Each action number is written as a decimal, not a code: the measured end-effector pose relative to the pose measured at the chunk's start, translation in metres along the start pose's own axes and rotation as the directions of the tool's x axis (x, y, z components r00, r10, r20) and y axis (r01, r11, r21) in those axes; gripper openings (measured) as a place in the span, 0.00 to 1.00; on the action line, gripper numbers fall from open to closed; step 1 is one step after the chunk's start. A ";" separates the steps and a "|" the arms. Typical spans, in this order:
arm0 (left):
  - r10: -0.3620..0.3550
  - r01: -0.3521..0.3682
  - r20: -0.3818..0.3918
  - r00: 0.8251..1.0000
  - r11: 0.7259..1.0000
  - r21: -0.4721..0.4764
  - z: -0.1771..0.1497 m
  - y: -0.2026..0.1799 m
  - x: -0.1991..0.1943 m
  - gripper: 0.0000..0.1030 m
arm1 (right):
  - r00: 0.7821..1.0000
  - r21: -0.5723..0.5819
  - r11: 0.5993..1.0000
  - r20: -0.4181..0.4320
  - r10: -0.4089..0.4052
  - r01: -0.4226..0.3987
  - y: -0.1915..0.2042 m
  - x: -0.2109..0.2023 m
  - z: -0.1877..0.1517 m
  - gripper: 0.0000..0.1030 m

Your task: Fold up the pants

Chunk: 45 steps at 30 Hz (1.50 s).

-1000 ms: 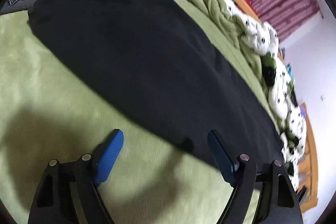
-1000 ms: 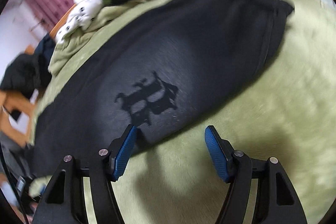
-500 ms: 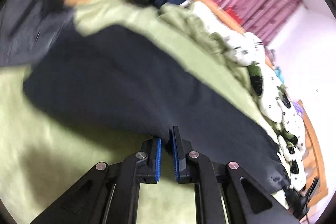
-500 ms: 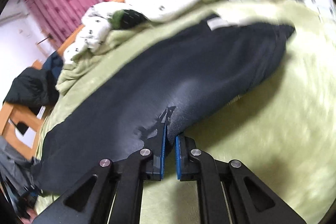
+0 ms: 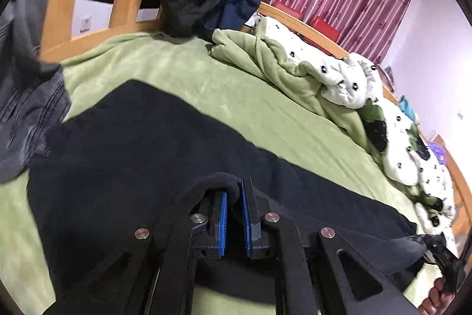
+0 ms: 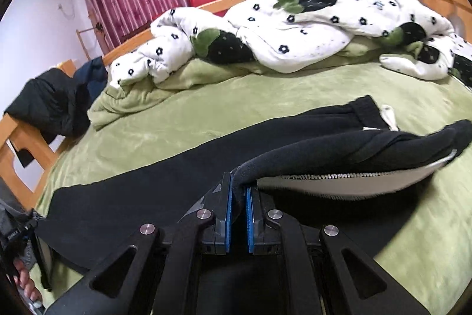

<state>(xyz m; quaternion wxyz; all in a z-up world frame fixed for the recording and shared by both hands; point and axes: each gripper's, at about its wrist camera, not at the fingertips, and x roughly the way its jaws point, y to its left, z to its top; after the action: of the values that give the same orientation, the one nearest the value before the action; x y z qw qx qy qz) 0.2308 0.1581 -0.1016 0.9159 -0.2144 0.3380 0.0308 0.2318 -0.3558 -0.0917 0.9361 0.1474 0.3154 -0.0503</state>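
The black pants (image 5: 141, 155) are lying across the green blanket (image 5: 212, 90), the left gripper (image 5: 233, 197) and right gripper (image 6: 239, 188) each pinching an edge. A spotted quilt (image 6: 295, 28) is bunching behind; only the left view is showing grey denim (image 5: 26, 114).

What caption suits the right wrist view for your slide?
Right gripper shut on the black pants' lifted edge above the green bedspread.
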 end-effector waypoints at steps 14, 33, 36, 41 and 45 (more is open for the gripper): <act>0.187 -0.149 -0.126 0.974 0.953 0.264 -0.008 -0.036 0.094 0.30 | 0.977 -0.130 0.984 -0.157 -0.142 0.122 0.004 0.106 -0.009 0.26; -0.187 0.147 -0.268 0.945 0.976 -0.163 -0.124 0.020 -0.029 0.65 | 0.977 0.172 0.985 -0.211 0.016 0.021 -0.074 -0.043 -0.104 0.58; -0.255 0.188 -0.287 0.923 0.952 -0.242 -0.130 0.029 -0.013 0.65 | 0.975 0.235 0.972 -0.214 0.065 -0.013 -0.089 -0.033 -0.096 0.58; -0.257 0.184 -0.229 0.939 0.937 -0.298 -0.116 0.030 0.014 0.64 | 0.974 0.337 0.941 -0.207 0.087 -0.013 -0.105 -0.006 -0.089 0.58; -0.211 0.159 -0.223 0.952 0.961 -0.228 -0.101 0.019 0.032 0.58 | 0.976 0.308 0.951 -0.216 0.040 0.029 -0.106 0.028 -0.078 0.42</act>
<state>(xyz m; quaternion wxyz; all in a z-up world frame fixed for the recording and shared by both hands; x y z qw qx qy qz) 0.1908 0.1311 -0.1976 0.8384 -0.3417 0.4220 -0.0473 0.1887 -0.4328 -0.1936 0.8611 0.2974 0.4045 -0.0800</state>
